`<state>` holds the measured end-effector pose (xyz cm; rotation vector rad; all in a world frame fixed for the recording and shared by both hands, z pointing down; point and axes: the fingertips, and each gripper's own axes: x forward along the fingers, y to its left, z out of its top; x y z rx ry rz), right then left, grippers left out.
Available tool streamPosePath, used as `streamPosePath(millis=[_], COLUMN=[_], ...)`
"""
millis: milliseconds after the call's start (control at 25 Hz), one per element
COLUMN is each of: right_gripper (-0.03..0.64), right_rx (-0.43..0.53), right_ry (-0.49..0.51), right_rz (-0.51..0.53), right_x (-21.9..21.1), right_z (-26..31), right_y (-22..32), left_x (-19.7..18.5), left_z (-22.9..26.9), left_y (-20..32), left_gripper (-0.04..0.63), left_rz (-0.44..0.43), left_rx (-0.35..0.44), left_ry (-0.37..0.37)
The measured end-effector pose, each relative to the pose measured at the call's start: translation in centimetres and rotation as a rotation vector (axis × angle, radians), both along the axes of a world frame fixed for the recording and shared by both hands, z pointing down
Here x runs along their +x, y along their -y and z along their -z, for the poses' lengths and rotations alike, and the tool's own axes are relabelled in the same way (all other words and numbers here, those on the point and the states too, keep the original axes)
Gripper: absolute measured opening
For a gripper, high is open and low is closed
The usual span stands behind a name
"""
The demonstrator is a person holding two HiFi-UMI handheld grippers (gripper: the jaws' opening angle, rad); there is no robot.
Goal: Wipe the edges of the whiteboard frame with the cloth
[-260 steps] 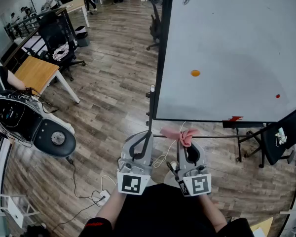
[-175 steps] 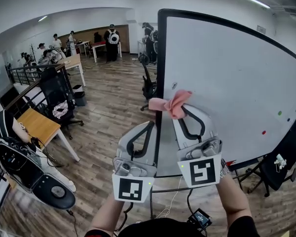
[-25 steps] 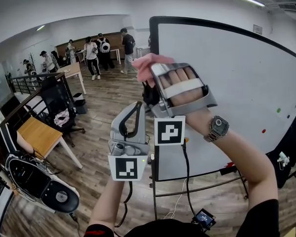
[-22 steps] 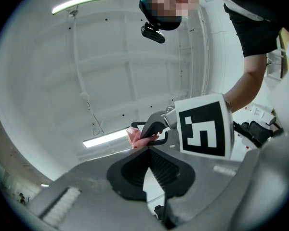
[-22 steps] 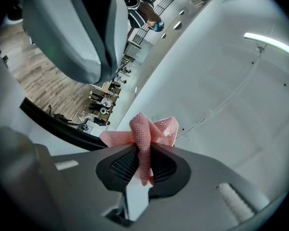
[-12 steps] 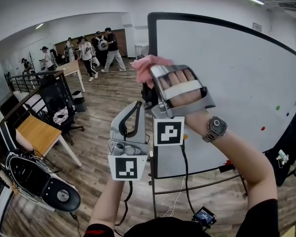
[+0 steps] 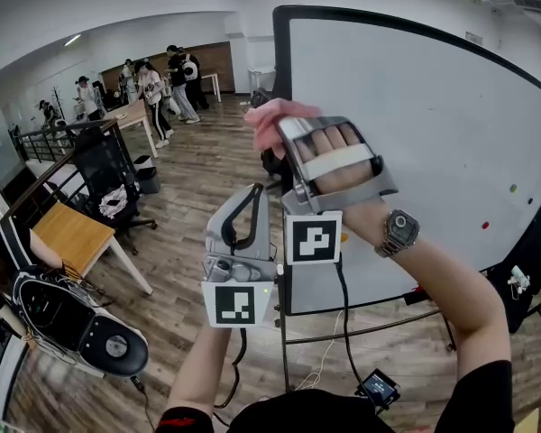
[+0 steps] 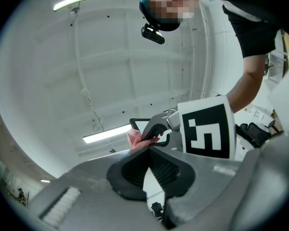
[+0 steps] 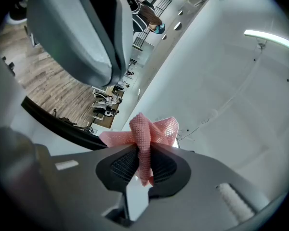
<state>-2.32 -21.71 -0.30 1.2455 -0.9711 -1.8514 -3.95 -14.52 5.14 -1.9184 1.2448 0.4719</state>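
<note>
**Head view**
- My right gripper (image 7: 272, 144) is raised, with a crumpled pink woven cloth (image 7: 269, 115) at its tip.
- The cloth lies against or just beside the left upright of the thin black whiteboard frame (image 7: 280, 52), below the top left corner. I cannot tell whether it touches.
- My left gripper (image 7: 254, 192) is lower, just beside the same upright, and carries nothing.
- The glossy white board surface (image 7: 424, 124) is cut off at the right, so the far upright is out of view. My right gripper and forearm cover part of the left upright.
- The silver wristwatch (image 7: 396, 232) is on my right wrist.

**Left gripper view**
- My jaws are pressed together, ribbed pads meeting, with nothing between them.
- Beyond them are the right gripper's square-marker cube (image 8: 207, 131) and a scrap of the pink cloth (image 8: 134, 139). The frame is hardly visible here.

**Right gripper view**
- My jaws are closed on a pinched fold of the cloth, whose loose ends bunch above the pads (image 9: 120, 165).
- The black frame runs as a dark curved band at the left. The gap between cloth and frame is hard to judge.

**Step in hand (my judgement)**
- I am wiping the left upright, near its top.
- The next move calls for a firm grip, the bunched end pressed on the black edge, then a run up to the corner and along the top rail.
</note>
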Motion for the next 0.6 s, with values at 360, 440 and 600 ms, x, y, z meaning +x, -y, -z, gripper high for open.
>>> streamPosePath(millis=[360,440,600], right_gripper=[0.051,0.051,0.051], right_rx=[-0.024,-0.031,-0.046], right_ry=[-0.001,0.0,0.013], right_rz=[0.006,0.006,0.01], right_x=[0.1,-0.1,-0.2], right_z=[-1.2,-1.6,-2.6], right_y=[0.6,0.7,0.8], left_x=[0.1,-0.1,-0.3], left_z=[-1.5,-1.7,-2.3], left_y=[1.0,1.0,1.1], left_gripper=[-0.002,-0.002,-0.002], left_rz=[0.002,0.0,-0.009], left_rx=[-0.036,-0.033,-0.036], left_ry=[0.006,0.006,-0.007])
